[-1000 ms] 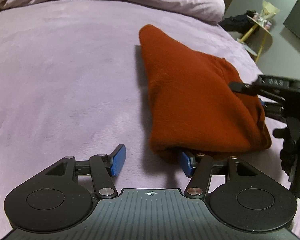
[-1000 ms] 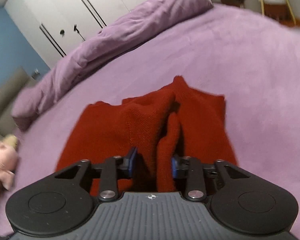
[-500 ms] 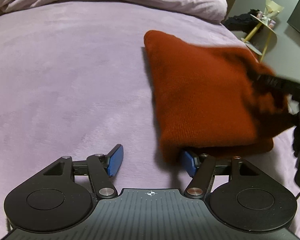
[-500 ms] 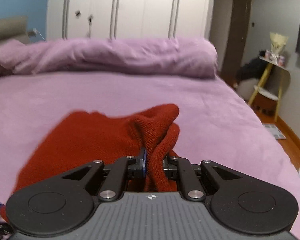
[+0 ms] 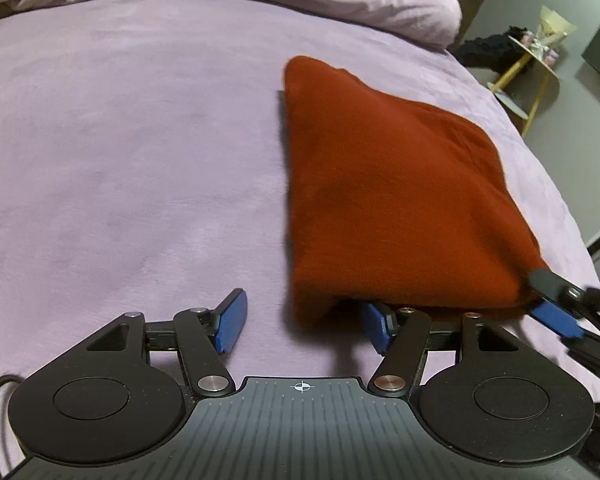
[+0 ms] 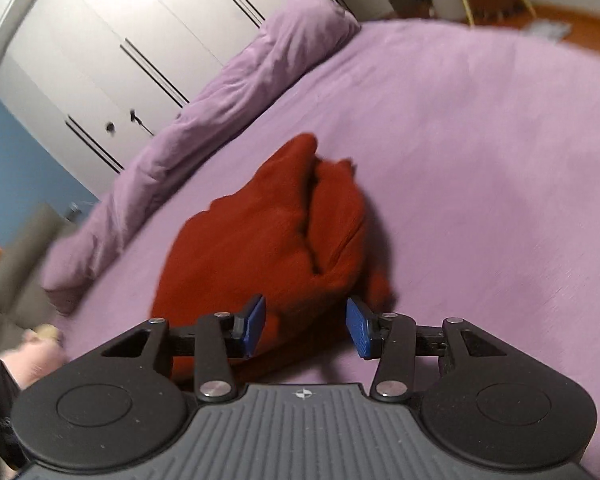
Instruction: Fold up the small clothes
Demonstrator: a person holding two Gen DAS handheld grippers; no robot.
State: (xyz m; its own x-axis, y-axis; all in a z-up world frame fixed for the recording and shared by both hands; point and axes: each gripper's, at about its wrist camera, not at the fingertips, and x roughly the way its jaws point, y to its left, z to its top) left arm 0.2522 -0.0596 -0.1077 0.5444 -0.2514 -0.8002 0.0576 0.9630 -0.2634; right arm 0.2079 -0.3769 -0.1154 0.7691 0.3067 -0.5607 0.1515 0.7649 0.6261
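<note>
the red garment (image 5: 392, 200) lies folded on the bed (image 5: 140, 140), its near edge draped over the right finger of the spread left hand-held gripper (image 5: 304, 320); the right hand-held gripper (image 6: 305, 326) is spread at its near-right corner.

Dim warm indoor light; soft shadows; strong fisheye bending at edges; right view motion-blurred.

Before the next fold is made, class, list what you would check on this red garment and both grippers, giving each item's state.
1. Right gripper open, released: ok.
2. Left gripper open: ok.
3. Red garment lies on the purple bed: ok.
4. Left gripper's right finger clear of cloth: not ok, the hem overhangs it.
5. Fold edges aligned: cannot tell, blurred.
</note>
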